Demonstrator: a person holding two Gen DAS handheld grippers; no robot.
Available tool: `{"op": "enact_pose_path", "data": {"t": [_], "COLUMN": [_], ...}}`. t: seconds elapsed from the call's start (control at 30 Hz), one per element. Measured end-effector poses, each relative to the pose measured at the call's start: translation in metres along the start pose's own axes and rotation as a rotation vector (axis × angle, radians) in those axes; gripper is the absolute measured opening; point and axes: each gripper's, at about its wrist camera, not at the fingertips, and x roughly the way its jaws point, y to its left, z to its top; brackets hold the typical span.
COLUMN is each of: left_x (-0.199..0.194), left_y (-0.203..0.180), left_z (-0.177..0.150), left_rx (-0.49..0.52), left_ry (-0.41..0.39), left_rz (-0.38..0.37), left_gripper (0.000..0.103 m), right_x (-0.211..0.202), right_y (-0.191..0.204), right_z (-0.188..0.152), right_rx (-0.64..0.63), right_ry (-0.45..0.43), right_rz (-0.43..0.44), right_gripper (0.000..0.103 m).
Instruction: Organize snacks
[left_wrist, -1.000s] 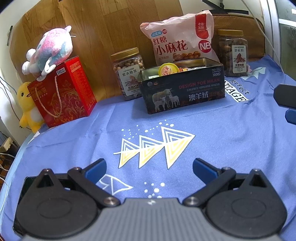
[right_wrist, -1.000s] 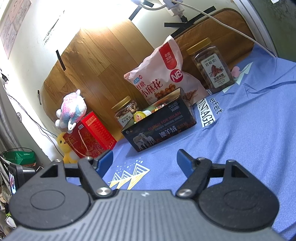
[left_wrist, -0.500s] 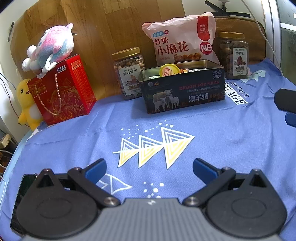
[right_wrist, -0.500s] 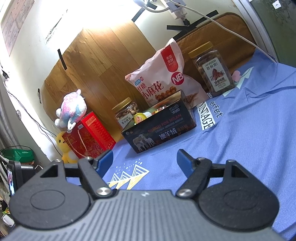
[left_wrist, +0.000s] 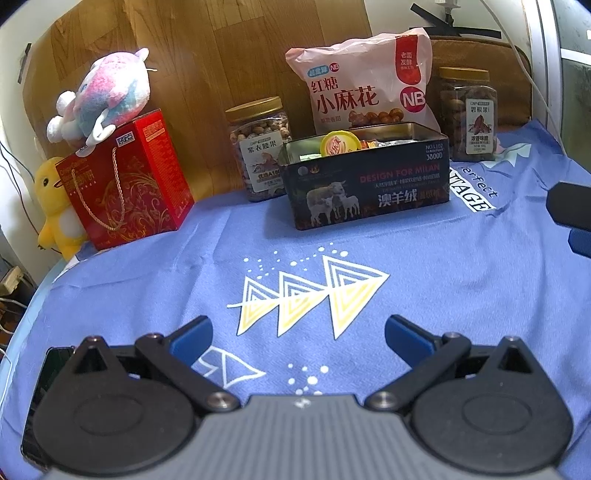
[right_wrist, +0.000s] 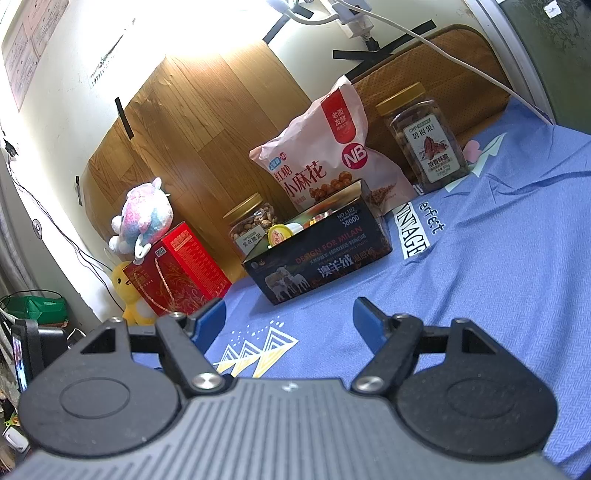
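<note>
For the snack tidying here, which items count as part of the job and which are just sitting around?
Part of the job:
- open tin with small snacks inside
- pink snack bag
- left nut jar
- right nut jar

Just sitting around:
- red gift box
- pastel plush toy on top of it
- yellow duck toy
- phone at the cloth's edge

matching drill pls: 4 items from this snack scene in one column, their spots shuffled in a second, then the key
Things:
1. pink plush toy
2. yellow-lidded cup
3. pink snack bag
4. yellow duck toy

Places:
A. inside the dark tin
B. on top of the red gift box
C. behind the dark tin, against the wooden board
D. left of the red gift box, at the edge of the blue cloth

Pairs: 1-B, 2-A, 3-C, 4-D
</note>
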Motion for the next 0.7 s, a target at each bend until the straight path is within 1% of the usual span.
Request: {"op": "enact_pose_path", "data": {"t": [0.7], "left_x": [-0.0078], "left_y": [0.0018], "left_z": [0.0018], "left_rx": [-0.018], "left_ry": [-0.024], "left_rz": [0.006], "left_gripper": [0.103], "right_x": [-0.0013], "right_y": [0.0005], "right_z": [0.0019], "right_rx": [-0.002], "right_ry": [-0.003], "right_rz": [0.000], "right_gripper": [0.078]}}
